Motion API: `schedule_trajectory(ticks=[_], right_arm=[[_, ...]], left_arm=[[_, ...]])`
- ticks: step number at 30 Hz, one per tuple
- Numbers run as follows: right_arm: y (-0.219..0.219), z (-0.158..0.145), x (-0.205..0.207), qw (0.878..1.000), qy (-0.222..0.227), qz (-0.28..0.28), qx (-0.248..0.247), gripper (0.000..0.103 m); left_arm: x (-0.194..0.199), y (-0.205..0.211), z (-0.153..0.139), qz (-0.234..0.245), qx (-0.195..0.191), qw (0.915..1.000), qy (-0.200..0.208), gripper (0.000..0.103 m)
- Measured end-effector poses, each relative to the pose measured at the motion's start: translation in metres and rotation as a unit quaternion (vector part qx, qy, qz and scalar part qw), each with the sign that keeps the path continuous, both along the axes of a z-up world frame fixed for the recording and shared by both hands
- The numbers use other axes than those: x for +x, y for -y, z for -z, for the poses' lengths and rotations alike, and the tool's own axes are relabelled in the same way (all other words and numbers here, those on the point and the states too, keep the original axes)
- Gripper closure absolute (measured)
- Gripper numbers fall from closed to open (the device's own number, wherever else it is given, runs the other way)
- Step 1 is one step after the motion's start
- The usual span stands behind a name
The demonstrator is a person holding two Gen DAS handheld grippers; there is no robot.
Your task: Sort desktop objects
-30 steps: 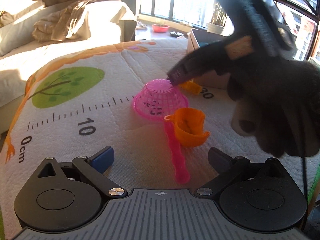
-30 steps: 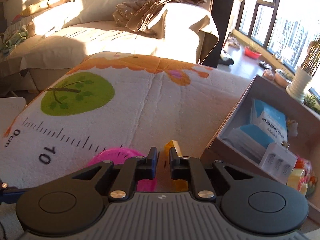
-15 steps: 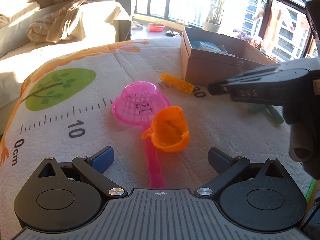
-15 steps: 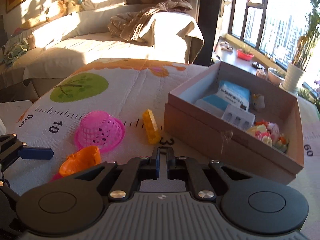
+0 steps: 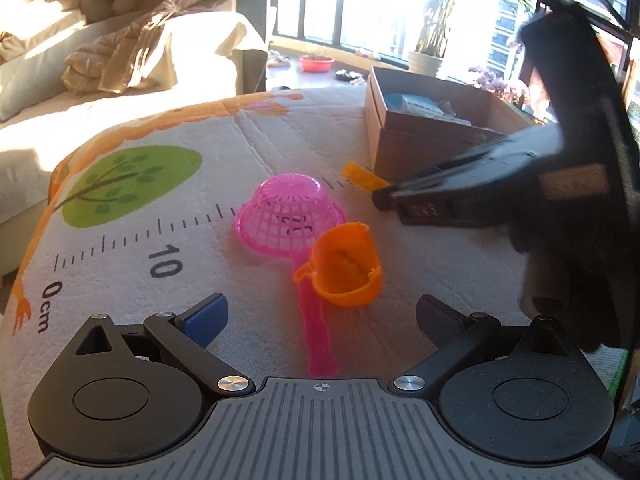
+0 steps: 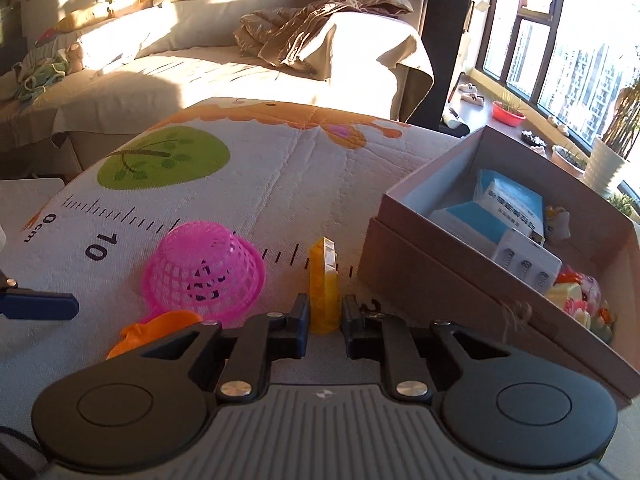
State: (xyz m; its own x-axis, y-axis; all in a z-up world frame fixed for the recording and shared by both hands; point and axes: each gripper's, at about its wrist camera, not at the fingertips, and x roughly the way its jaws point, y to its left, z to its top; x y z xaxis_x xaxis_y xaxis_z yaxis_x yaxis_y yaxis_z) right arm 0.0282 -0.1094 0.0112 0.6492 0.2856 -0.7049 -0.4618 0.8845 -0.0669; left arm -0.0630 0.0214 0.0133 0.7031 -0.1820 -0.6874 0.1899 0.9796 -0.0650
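Observation:
A yellow block (image 6: 323,285) lies on the ruler-print mat (image 6: 280,168) beside the brown box (image 6: 440,280); it also shows in the left wrist view (image 5: 362,176). My right gripper (image 6: 324,316) is partly open, its fingers on either side of the block's near end with small gaps. In the left wrist view the right gripper (image 5: 386,196) reaches the block from the right. A pink strainer (image 5: 290,216) lies upside down mid-mat, an orange cup (image 5: 346,270) on its side across the pink handle. My left gripper (image 5: 318,316) is wide open and empty, just short of the cup.
The brown box (image 5: 420,148) holds blue-and-white packets (image 6: 508,204), a white battery pack (image 6: 524,260) and small colourful toys (image 6: 580,300). A sofa with a crumpled blanket (image 6: 320,36) stands behind the mat. Windows and plants are at the right.
My right gripper moved forward and down from its pulled-back position and opened from shut; its fingers now flank the yellow block. My left gripper stayed wide open, nearly still.

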Motion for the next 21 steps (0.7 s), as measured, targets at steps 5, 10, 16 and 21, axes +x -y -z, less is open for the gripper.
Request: schedule_trajectory(ticks=[5, 10, 16, 21], right_arm=[[0.038, -0.007, -0.034, 0.999, -0.024, 0.027, 0.036, 0.086], [0.072, -0.013, -0.069, 0.997, -0.012, 0.049, 0.052, 0.084], [0.1, -0.036, -0.086, 0.993, 0.051, 0.082, 0.062, 0.051], [0.127, -0.034, -0.083, 0.987, 0.068, 0.136, 0.061, 0.039]], left_arm=[[-0.002, 0.005, -0.003, 0.011, -0.003, 0.9999, 0.007, 0.0], [0.001, 0.022, -0.008, 0.04, -0.014, 0.999, 0.01, 0.0], [0.014, 0.055, -0.005, 0.084, -0.028, 0.9961, 0.0, 0.0], [0.01, 0.076, -0.003, 0.121, -0.006, 0.9926, 0.006, 0.0]])
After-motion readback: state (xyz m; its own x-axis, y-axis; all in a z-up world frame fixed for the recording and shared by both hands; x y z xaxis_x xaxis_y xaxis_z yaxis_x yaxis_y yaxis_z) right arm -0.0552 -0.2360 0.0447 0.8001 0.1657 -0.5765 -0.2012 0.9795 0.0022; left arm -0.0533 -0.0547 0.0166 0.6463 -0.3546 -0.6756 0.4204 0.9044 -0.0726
